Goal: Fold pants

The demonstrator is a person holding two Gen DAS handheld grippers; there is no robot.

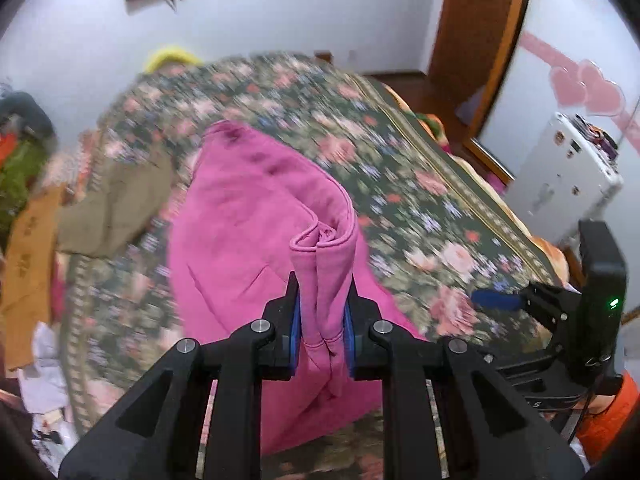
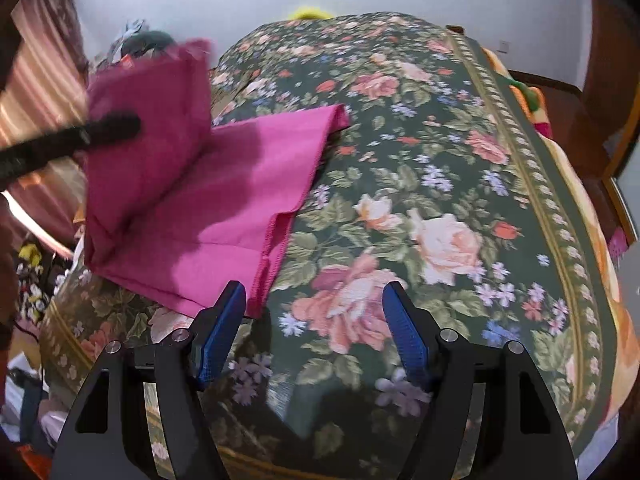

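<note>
The pink pants (image 1: 248, 216) lie on a floral bedspread (image 1: 400, 184). My left gripper (image 1: 322, 320) is shut on a bunched, hemmed edge of the pants and holds it lifted off the bed. In the right wrist view the pants (image 2: 224, 200) lie at the left, one part raised and folded over, with the left gripper's finger (image 2: 100, 130) a dark blur across it. My right gripper (image 2: 314, 320) stands open over the bedspread (image 2: 440, 160), just right of the pants' near corner, nothing between its blue pads. The right gripper (image 1: 520, 300) also shows at the right of the left wrist view.
An olive-brown garment (image 1: 112, 208) lies on the bed left of the pants. Clutter and papers (image 1: 44, 380) sit on the floor at the left. A white appliance (image 1: 560, 176) and a wooden door frame (image 1: 472, 40) stand to the right of the bed.
</note>
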